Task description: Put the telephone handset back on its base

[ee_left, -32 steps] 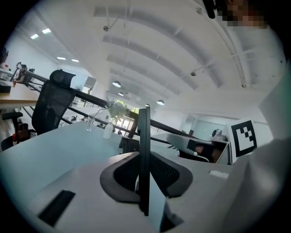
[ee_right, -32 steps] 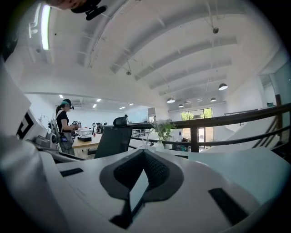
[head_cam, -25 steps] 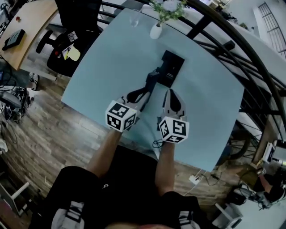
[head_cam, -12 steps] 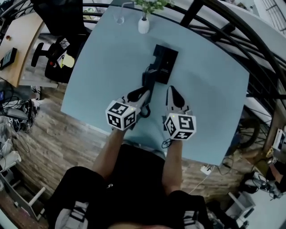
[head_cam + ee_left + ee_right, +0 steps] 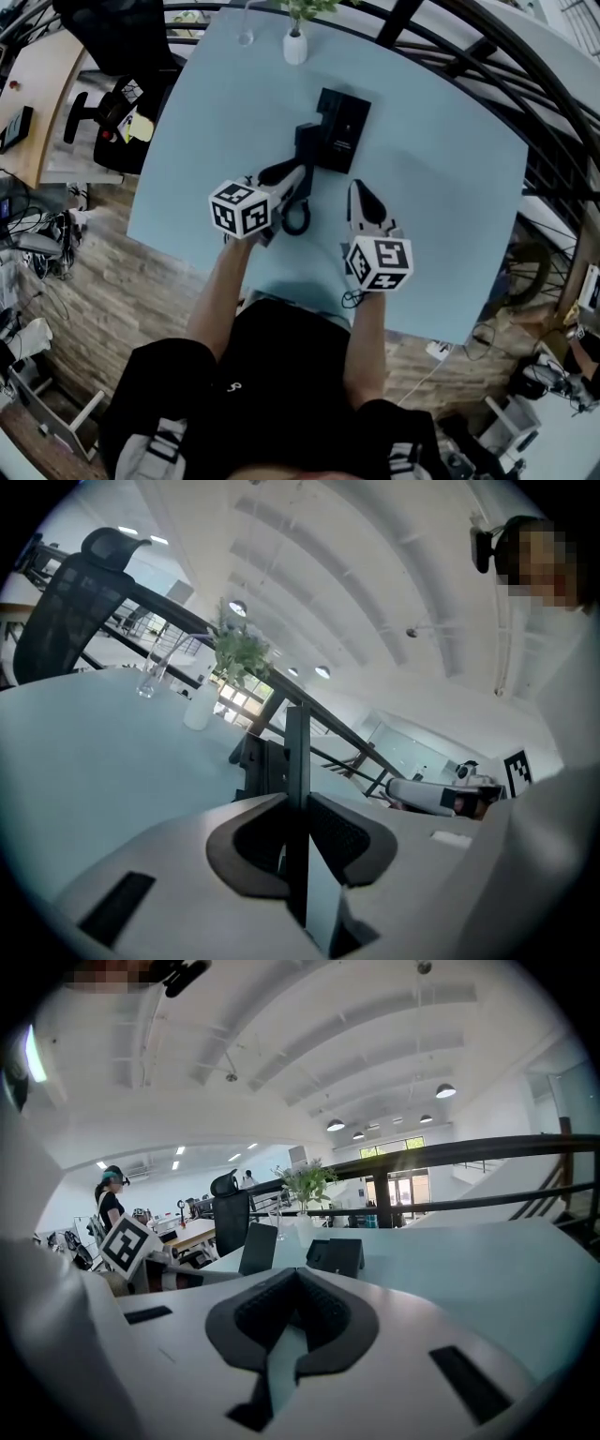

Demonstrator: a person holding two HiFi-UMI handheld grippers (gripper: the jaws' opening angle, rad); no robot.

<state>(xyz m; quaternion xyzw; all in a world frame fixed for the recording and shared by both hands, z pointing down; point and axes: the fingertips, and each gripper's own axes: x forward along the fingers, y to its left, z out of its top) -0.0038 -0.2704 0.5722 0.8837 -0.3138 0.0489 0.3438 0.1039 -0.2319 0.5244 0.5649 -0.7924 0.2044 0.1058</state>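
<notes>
One smooth, pale-blue table with rounded corners [image 5: 450,187]. One boxy black plastic phone base [image 5: 343,127] sits mid-table. One slim flat black handset [image 5: 296,742] is pinched edge-on by the left gripper [image 5: 298,817], just left of the base. The right gripper [image 5: 295,1283] is pressed together on nothing, nearer the person than the base.

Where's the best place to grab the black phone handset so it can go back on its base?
Grip the handset on its slim near stretch, coming from the person's side, as the left gripper does. It is thin and flat there, so the fingers pinch its two faces, and the far end is left free to settle on the base.
</notes>
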